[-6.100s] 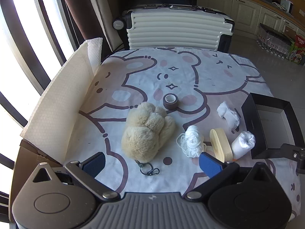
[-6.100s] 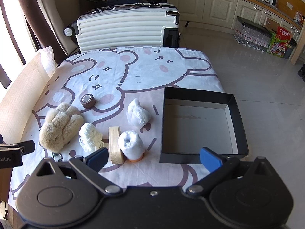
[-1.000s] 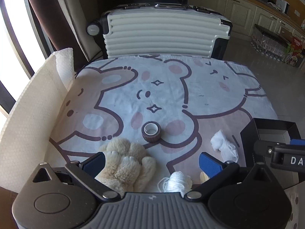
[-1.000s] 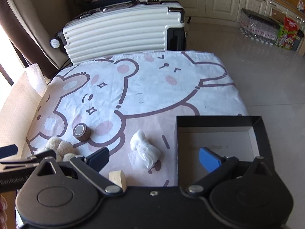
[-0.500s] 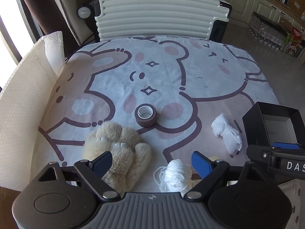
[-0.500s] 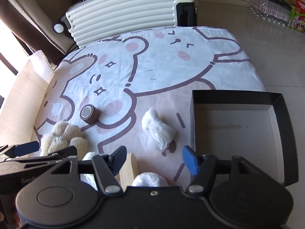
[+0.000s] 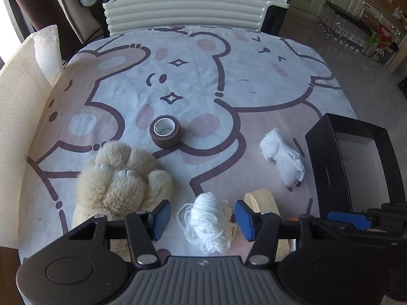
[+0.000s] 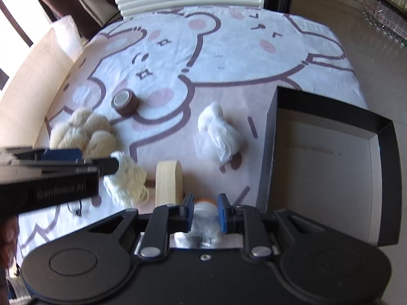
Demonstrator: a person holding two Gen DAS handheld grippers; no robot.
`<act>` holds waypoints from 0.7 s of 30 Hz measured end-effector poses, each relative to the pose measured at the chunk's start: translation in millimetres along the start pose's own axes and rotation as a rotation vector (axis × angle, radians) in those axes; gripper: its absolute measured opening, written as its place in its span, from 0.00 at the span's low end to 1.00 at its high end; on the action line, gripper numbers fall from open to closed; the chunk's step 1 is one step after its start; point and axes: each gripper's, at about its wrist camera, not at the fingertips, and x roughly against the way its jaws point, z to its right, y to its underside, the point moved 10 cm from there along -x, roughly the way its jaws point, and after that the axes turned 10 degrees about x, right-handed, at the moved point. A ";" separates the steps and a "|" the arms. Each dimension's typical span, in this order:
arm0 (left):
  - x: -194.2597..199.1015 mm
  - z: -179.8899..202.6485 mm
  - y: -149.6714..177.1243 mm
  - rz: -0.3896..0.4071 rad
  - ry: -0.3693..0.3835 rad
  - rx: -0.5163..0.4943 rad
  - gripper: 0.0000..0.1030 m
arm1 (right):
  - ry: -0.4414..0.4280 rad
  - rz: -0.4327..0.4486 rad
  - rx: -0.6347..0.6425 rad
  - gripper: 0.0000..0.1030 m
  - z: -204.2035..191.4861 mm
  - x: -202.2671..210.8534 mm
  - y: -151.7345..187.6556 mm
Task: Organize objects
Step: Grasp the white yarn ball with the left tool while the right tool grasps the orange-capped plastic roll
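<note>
My left gripper (image 7: 199, 217) is open with its blue pads on either side of a white yarn bundle (image 7: 208, 217), which also shows in the right wrist view (image 8: 127, 175). My right gripper (image 8: 205, 212) has closed in on a white roll with an orange base (image 8: 204, 225), pads at its sides. A beige plush paw (image 7: 119, 178), a brown tape roll (image 7: 165, 131), a white net bundle (image 7: 282, 157) and a cream tape roll (image 8: 169, 181) lie on the bear-print cloth. An open black box (image 8: 328, 162) stands at the right.
A white ribbed suitcase (image 7: 193, 0) stands behind the table. A cream padded sheet (image 7: 20, 117) rises along the left edge. A metal key clip (image 8: 76, 207) lies near the front left. Tiled floor lies beyond the right edge.
Both grippers have dropped lower and forward. The left jaws have narrowed around the yarn bundle. The right jaws have closed from wide open onto the white roll.
</note>
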 end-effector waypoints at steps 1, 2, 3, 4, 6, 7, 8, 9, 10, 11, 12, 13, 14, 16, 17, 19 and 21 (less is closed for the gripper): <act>-1.4 -0.1 0.5 -0.004 -0.004 0.001 0.55 | 0.003 -0.014 0.006 0.20 0.7 -0.9 5.1; -2.6 0.0 1.3 -0.010 -0.007 0.002 0.55 | 0.007 -0.028 0.010 0.20 1.8 -2.0 9.5; -4.1 -0.3 2.2 -0.016 -0.011 0.003 0.55 | 0.011 -0.040 0.014 0.20 3.2 -3.1 14.0; -6.0 -0.5 3.2 -0.022 -0.016 0.003 0.55 | 0.014 -0.049 0.016 0.20 4.8 -3.9 17.3; -9.4 -0.8 4.6 -0.034 -0.025 0.003 0.55 | 0.019 -0.057 0.014 0.21 8.1 -4.5 21.9; -10.6 -1.2 5.4 -0.040 -0.027 0.005 0.54 | 0.016 -0.057 0.012 0.22 9.2 -3.9 23.2; -11.8 -1.5 6.3 -0.046 -0.027 0.009 0.54 | 0.011 -0.058 0.012 0.23 9.6 -3.3 24.1; -13.2 -1.8 7.5 -0.054 -0.023 0.017 0.54 | 0.004 -0.059 0.016 0.24 9.1 -2.5 25.7; -14.2 -2.2 8.8 -0.064 -0.017 0.026 0.54 | -0.007 -0.061 0.029 0.24 7.1 -1.9 27.3; -15.6 -2.0 10.0 -0.072 -0.012 0.034 0.54 | -0.017 -0.063 0.048 0.25 4.3 -1.7 29.0; -17.0 -1.9 11.5 -0.082 -0.006 0.043 0.53 | -0.028 -0.067 0.075 0.27 0.5 -1.8 30.9; -18.3 -1.8 13.1 -0.092 0.000 0.054 0.53 | -0.032 -0.073 0.110 0.28 -3.2 -2.1 33.2; -19.7 -1.6 14.7 -0.102 0.005 0.065 0.52 | -0.030 -0.081 0.143 0.30 -5.9 -3.0 35.9; -23.2 -0.7 18.1 -0.121 0.011 0.083 0.51 | -0.018 -0.108 0.204 0.31 -10.2 -6.7 42.3; -25.0 -0.5 19.3 -0.129 0.012 0.091 0.50 | -0.017 -0.122 0.227 0.31 -11.6 -9.0 45.7; -28.4 -0.9 21.0 -0.143 0.013 0.110 0.50 | -0.010 -0.148 0.267 0.32 -14.3 -13.1 51.4; -32.1 -1.6 22.6 -0.152 0.009 0.126 0.49 | -0.011 -0.160 0.287 0.37 -16.1 -16.3 54.6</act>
